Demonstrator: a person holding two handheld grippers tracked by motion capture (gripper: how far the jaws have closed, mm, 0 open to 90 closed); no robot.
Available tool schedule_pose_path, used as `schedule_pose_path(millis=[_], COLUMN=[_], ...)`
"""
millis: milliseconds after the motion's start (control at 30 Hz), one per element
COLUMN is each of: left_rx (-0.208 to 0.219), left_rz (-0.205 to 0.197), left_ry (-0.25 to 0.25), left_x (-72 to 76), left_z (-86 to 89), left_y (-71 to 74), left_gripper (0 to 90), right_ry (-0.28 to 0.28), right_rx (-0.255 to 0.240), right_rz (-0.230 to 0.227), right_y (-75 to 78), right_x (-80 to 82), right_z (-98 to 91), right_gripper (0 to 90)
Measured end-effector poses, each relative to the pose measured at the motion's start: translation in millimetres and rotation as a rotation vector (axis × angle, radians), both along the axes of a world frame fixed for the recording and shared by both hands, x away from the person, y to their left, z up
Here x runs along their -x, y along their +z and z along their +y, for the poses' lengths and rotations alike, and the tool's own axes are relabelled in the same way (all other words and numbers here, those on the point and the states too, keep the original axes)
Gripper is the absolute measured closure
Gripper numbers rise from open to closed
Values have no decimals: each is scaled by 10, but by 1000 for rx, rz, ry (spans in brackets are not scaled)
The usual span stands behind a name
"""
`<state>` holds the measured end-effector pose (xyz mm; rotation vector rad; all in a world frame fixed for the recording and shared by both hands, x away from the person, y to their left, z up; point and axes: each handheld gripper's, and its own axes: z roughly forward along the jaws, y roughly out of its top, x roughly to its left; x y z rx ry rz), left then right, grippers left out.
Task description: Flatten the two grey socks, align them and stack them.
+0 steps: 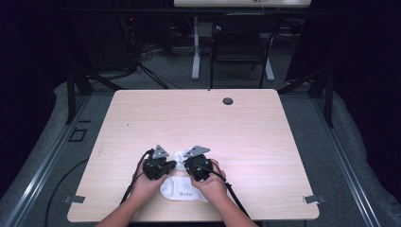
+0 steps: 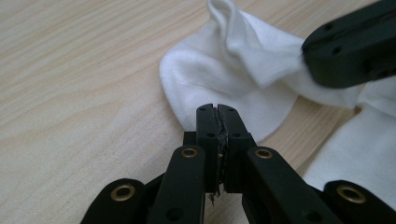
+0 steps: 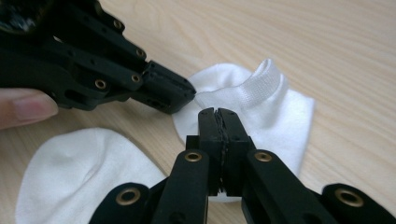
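A small white sock (image 1: pixel 179 155) lies near the table's front edge, its ribbed cuff (image 3: pixel 259 81) raised. My left gripper (image 1: pixel 173 164) (image 2: pixel 217 110) is shut, its tips pinching the sock's edge; in the right gripper view it (image 3: pixel 187 91) meets the cuff from the left. My right gripper (image 1: pixel 186 165) (image 3: pixel 217 112) is also shut on the same sock, and in the left gripper view it (image 2: pixel 310 49) pulls a fold of fabric up. A second white sock piece (image 1: pixel 182 190) with a small logo lies flat just in front, under the hands.
The light wooden table (image 1: pixel 198 118) has a round cable hole (image 1: pixel 228 101) near its far edge. A black chair (image 1: pixel 239 45) and a desk leg (image 1: pixel 196 47) stand on the floor beyond. Cables (image 1: pixel 234 196) trail off the front edge.
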<state>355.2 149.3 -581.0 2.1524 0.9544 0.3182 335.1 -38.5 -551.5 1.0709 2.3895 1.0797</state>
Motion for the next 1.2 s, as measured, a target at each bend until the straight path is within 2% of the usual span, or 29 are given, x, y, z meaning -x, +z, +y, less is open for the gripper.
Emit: schedule_pose_path(millis=[33,133,200,300,333,367,500,567,633,800,933,1033,1067,1100,1133,1200], left_rx=[9,3,4,0,0,-3,-15,-19,-12,-10,-6,-8,-8,0,0,4], left_rz=[5,1,3,11,11,17,18,19,17,5,11,3,3,8,8,13], left_ry=[0,-1,2,6,6,6,8,10,16,12,17,24,24,22,22,21], left_x=[-7,-3,3,8,8,10,23,24,29,52,60,80,80,81,81,77], left_z=[8,11,12,47,47,68,98,112,115,135,160,165,165,172,172,181], left_y=[-2,1,2,9,9,15,23,27,22,12,13,10,10,8,8,7], left_gripper=[886,885,886,886,886,886,886,886,885,886,886,885,885,885,884,883], right_ry=[-12,-20,-31,-55,-55,-88,-148,-178,-184,-186,-201,-221,-221,-227,-233,-234], right_rx=[-20,-40,-51,-63,-63,-78,-70,-88,-89,-86,-48,-62,-62,-64,-71,-73], right_rz=[-6,-25,-47,-59,-59,-55,-25,-3,21,36,62,98,98,103,104,98], right_y=[59,136,184,243,243,249,150,76,29,-44,-161,-209,-209,-207,-199,-187], right_x=[5,26,52,86,86,95,87,67,50,45,12,-6,-6,1,9,16], right_z=[-55,-131,-201,-367,-367,-514,-747,-836,-900,-918,-910,-950,-950,-985,-996,-1012], right_gripper=[899,899,900,899,899,900,900,900,900,900,896,849,849,795,778,765])
